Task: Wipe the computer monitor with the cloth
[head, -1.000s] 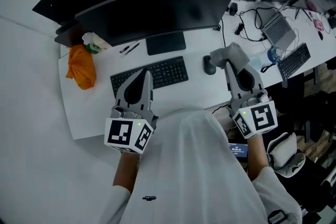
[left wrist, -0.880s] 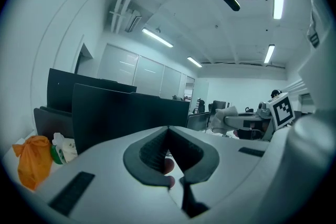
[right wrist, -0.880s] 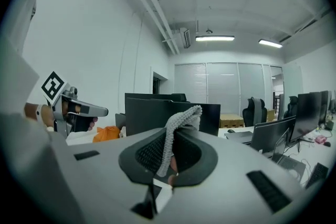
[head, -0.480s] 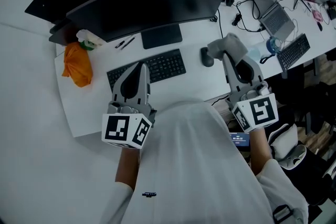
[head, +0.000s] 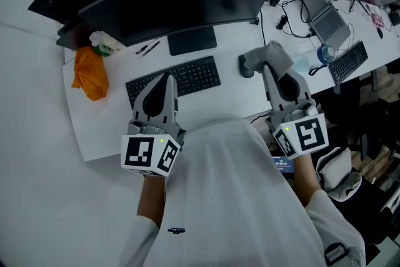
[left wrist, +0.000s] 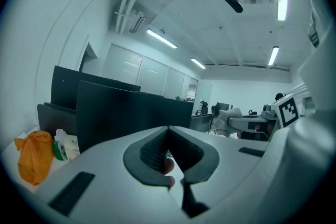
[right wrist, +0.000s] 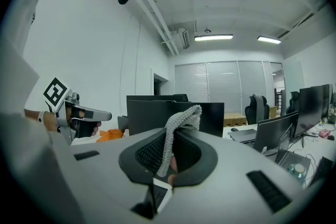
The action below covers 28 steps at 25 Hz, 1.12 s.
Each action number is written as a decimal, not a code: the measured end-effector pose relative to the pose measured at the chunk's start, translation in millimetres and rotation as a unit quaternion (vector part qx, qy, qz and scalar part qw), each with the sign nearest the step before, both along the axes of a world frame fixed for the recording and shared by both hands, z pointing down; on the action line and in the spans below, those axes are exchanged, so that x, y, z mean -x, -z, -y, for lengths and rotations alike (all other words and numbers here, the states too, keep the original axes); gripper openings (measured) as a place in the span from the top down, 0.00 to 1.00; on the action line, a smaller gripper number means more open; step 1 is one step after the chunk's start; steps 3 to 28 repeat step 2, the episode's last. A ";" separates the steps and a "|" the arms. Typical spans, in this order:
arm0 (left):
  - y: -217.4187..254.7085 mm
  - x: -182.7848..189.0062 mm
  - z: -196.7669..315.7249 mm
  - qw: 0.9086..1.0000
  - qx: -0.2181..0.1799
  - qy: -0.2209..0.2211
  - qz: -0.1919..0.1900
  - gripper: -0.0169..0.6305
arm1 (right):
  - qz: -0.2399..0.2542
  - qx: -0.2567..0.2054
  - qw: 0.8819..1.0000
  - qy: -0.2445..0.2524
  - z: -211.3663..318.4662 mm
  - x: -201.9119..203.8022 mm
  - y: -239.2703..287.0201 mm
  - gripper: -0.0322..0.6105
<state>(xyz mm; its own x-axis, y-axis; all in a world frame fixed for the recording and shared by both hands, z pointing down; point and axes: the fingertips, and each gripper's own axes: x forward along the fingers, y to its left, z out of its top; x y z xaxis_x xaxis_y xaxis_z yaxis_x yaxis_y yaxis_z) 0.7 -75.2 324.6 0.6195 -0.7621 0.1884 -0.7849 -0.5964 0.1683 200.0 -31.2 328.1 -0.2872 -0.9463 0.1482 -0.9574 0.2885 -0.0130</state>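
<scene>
While the cloth (right wrist: 171,138) sits pinched between the right gripper's (head: 269,69) jaws, free end standing up past the tips, it's carried like a ready wiping pad. It's over the counter's (head: 94,128) right side, near the monitor (head: 181,6) but apart from the screen. Left gripper (head: 167,77) hovers above the keyboard (head: 175,81), jaws closed together on nothing, so spare for now, I'd say. Room check: the dark screen curves wide across the back, its face open. Keyboard, pens (head: 149,47) and the stand's foot (head: 192,42) lie below its bottom edge, and an orange bag (head: 89,75) crowds the left end. Coming in from the right looks clearest.
</scene>
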 end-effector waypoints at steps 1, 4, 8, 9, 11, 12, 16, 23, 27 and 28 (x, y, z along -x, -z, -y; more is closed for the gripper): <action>-1.2 0.3 -1.5 1.000 0.002 0.000 0.000 0.95 | 0.002 0.000 1.000 0.000 -1.3 1.2 -0.1 0.92; -2.5 0.6 -3.1 1.000 0.004 0.000 0.001 0.95 | 0.004 0.001 1.000 0.000 -2.8 2.5 -0.2 0.92; -2.5 0.6 -3.1 1.000 0.004 0.000 0.001 0.95 | 0.004 0.001 1.000 0.000 -2.8 2.5 -0.2 0.92; -2.5 0.6 -3.1 1.000 0.004 0.000 0.001 0.95 | 0.004 0.001 1.000 0.000 -2.8 2.5 -0.2 0.92; -2.5 0.6 -3.1 1.000 0.004 0.000 0.001 0.95 | 0.004 0.001 1.000 0.000 -2.8 2.5 -0.2 0.92; -2.5 0.6 -3.1 1.000 0.004 0.000 0.001 0.95 | 0.004 0.001 1.000 0.000 -2.8 2.5 -0.2 0.92; -2.5 0.6 -3.1 1.000 0.004 0.000 0.001 0.95 | 0.004 0.001 1.000 0.000 -2.8 2.5 -0.2 0.92; -2.5 0.6 -3.1 1.000 0.004 0.000 0.001 0.95 | 0.004 0.001 1.000 0.000 -2.8 2.5 -0.2 0.92; -2.5 0.6 -3.1 1.000 0.004 0.000 0.001 0.95 | 0.004 0.001 1.000 0.000 -2.8 2.5 -0.2 0.92; -2.5 0.6 -3.1 1.000 0.004 0.000 0.001 0.95 | 0.004 0.001 1.000 0.000 -2.8 2.5 -0.2 0.92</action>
